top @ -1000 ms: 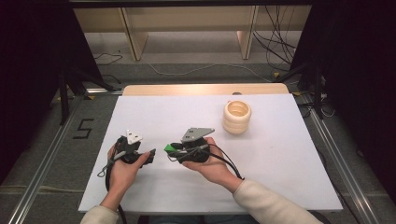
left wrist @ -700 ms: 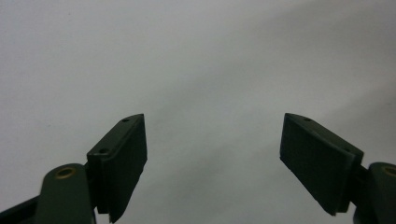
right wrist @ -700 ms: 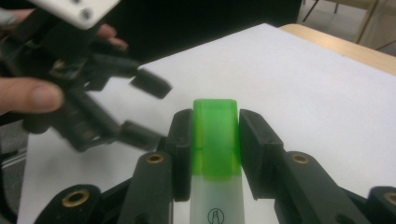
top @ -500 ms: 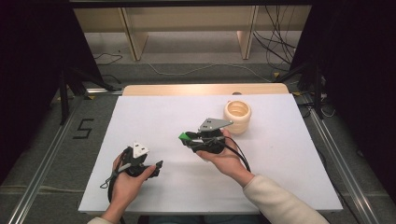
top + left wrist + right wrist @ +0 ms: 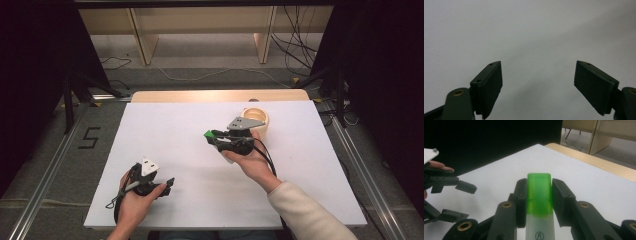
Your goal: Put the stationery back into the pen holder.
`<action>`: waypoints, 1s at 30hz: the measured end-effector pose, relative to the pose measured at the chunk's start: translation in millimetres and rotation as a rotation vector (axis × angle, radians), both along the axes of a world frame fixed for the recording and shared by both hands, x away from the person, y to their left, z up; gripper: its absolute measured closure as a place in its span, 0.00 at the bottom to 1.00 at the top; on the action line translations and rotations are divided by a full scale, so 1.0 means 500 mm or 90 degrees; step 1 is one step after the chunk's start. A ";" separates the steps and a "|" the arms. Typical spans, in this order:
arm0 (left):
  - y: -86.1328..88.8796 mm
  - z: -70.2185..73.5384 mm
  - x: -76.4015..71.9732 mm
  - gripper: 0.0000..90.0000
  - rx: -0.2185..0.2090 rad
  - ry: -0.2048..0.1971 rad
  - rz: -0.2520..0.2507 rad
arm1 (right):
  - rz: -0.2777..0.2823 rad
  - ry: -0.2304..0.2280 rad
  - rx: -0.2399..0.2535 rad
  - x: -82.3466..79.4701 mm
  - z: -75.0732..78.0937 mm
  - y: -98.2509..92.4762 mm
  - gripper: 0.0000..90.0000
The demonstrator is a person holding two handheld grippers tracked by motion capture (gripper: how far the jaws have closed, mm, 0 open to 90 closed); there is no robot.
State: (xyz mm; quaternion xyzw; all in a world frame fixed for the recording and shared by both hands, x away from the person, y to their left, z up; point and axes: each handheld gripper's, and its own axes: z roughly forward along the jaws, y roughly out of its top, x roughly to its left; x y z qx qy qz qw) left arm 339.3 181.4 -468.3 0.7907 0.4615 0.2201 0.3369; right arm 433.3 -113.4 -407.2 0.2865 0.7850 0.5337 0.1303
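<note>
My right gripper (image 5: 212, 137) is shut on a white tube with a green cap (image 5: 208, 134), held level above the middle of the white board (image 5: 165, 125) and pointing left. In the right gripper view both jaws press on the green cap (image 5: 539, 192), and the white body with a small printed mark runs back between them. My left gripper (image 5: 166, 185) rests low near the front left of the board. Its jaws stand wide apart over bare white surface, with the left gripper (image 5: 537, 82) holding nothing. The left gripper (image 5: 459, 201) also appears open at the left of the right gripper view.
A beige ring-shaped container (image 5: 260, 116) stands on the board just behind the right gripper, partly hidden by its grey plate. A wooden strip (image 5: 200, 96) runs along the board's far edge. Metal rails flank the table, and cables lie on the floor beyond.
The right hand has carried the green-capped tube away from the left gripper, up and to the right, close to the beige container. The left hand has drawn back toward the board's front left.
</note>
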 end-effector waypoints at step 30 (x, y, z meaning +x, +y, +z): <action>-0.005 0.000 -0.001 0.25 -0.001 -0.002 -0.003 | -0.061 -0.013 0.028 0.038 0.027 -0.061 0.75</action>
